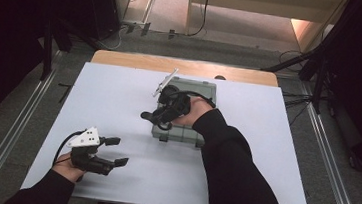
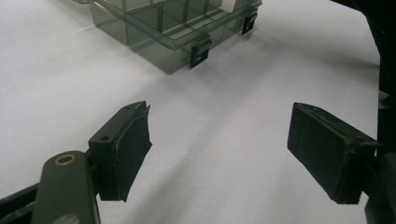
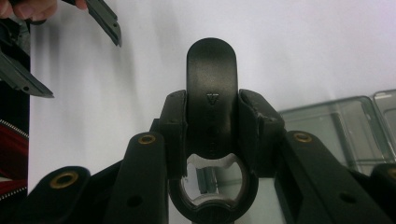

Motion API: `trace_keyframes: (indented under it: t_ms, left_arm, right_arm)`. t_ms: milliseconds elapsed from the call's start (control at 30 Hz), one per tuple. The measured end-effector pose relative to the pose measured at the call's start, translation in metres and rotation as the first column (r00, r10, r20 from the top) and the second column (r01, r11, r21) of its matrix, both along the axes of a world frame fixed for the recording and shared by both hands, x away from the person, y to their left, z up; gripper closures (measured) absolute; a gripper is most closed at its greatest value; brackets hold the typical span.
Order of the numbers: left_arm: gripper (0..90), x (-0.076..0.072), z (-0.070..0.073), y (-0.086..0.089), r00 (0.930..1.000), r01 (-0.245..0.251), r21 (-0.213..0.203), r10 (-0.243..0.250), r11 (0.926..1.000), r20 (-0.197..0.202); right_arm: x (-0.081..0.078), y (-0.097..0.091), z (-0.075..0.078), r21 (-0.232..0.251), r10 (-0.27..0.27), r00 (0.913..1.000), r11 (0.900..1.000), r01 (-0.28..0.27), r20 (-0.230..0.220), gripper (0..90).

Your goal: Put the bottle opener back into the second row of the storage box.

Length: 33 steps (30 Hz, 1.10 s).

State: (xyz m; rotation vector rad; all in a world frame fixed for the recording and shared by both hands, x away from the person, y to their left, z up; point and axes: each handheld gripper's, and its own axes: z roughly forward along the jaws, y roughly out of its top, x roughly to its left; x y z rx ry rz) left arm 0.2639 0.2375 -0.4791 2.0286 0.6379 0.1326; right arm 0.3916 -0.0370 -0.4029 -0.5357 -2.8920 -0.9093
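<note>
Currently: my right gripper (image 3: 212, 126) pinches a black bottle opener (image 3: 211, 93), held over the clear compartment box (image 1: 186, 132) on the white surface (image 1: 119, 91) | left gripper (image 2: 219, 154) spread, idle | pickup done; placing remains, I judge.

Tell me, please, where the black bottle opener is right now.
The bottle opener is clamped in the right hand-held gripper, above the front left corner of the clear plastic box mid-table.
</note>
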Motion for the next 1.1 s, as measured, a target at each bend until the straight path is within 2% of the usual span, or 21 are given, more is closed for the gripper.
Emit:
trace_keyframes:
  t_ms: [400,800,1100]
  left_arm:
    - [21.1,0.0,0.0,0.0,1.0,0.005,0.002,-0.005,1.0,-0.005]
    - [21.1,0.0,0.0,0.0,1.0,0.003,0.004,-0.003,1.0,-0.006]
    - [21.1,0.0,0.0,0.0,1.0,0.001,0.004,-0.001,1.0,-0.006]
  right_arm:
    - [0.002,-0.022,-0.004,-0.026,-0.021,0.9998,0.9995,0.021,0.004,66.7]
    - [0.001,-0.045,-0.005,-0.023,-0.036,0.9992,0.9991,0.036,0.02,66.7]
    - [-0.002,-0.058,-0.009,-0.03,-0.051,0.9986,0.9982,0.051,0.011,66.7]
